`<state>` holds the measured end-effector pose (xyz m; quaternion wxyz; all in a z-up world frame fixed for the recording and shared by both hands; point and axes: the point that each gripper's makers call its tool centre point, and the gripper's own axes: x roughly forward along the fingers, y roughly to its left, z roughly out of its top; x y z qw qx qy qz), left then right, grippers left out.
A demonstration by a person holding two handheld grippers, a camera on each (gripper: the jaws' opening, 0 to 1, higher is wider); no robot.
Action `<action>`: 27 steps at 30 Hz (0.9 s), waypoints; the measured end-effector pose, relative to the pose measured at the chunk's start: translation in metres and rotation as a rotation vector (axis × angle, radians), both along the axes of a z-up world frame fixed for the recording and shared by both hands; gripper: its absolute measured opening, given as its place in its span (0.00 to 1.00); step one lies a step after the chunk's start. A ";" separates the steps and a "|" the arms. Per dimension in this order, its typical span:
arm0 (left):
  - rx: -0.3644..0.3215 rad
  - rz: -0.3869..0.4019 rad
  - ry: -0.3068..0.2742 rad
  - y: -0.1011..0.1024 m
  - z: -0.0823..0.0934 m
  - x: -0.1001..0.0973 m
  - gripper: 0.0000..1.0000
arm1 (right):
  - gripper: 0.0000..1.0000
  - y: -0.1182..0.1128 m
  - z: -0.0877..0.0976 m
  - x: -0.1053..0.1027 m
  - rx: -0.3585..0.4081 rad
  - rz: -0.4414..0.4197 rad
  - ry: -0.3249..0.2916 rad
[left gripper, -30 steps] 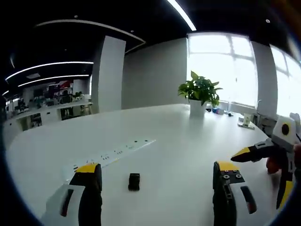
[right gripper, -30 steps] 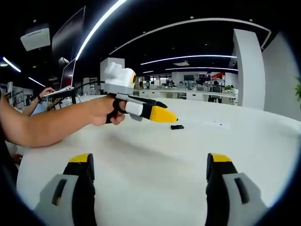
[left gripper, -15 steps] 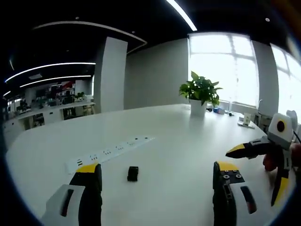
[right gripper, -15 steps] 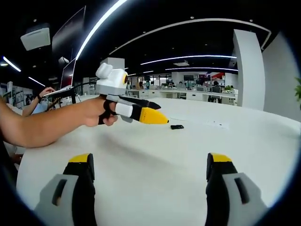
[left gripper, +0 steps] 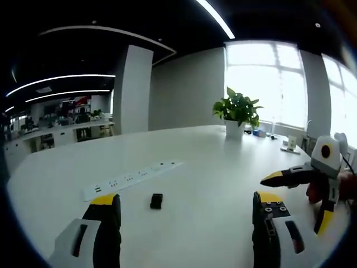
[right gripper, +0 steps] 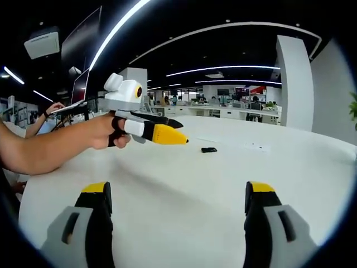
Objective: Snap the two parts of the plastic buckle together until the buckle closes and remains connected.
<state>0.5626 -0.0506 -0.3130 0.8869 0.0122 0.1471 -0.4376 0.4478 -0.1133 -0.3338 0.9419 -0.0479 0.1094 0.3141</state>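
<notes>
Approach step: buckle lies untouched on tabletop, at 12 o'clock of left tool. Both tools' jaws stand apart, empty; right tool must close in next.

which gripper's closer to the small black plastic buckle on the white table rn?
Left, likely. The small black plastic buckle lies just ahead between the left gripper jaws. The right gripper hovers off to its right; from its own view the buckle looks small and farther.

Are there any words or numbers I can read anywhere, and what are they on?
None can be read.
Red sign in the far office: too blurred and small.
Power strip on the white table: its markings are too small.
Black buckle, left gripper and right gripper: no lettering visible.
</notes>
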 end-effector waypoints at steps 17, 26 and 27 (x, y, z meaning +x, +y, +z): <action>0.002 0.012 0.011 0.021 0.002 -0.021 1.00 | 1.00 0.000 0.004 -0.003 0.004 -0.004 -0.008; 0.009 0.008 -0.005 0.023 0.005 -0.035 1.00 | 1.00 -0.002 0.003 -0.003 0.001 -0.016 -0.008; 0.010 0.008 -0.005 0.024 0.004 -0.036 1.00 | 1.00 -0.002 0.003 -0.003 0.000 -0.017 -0.008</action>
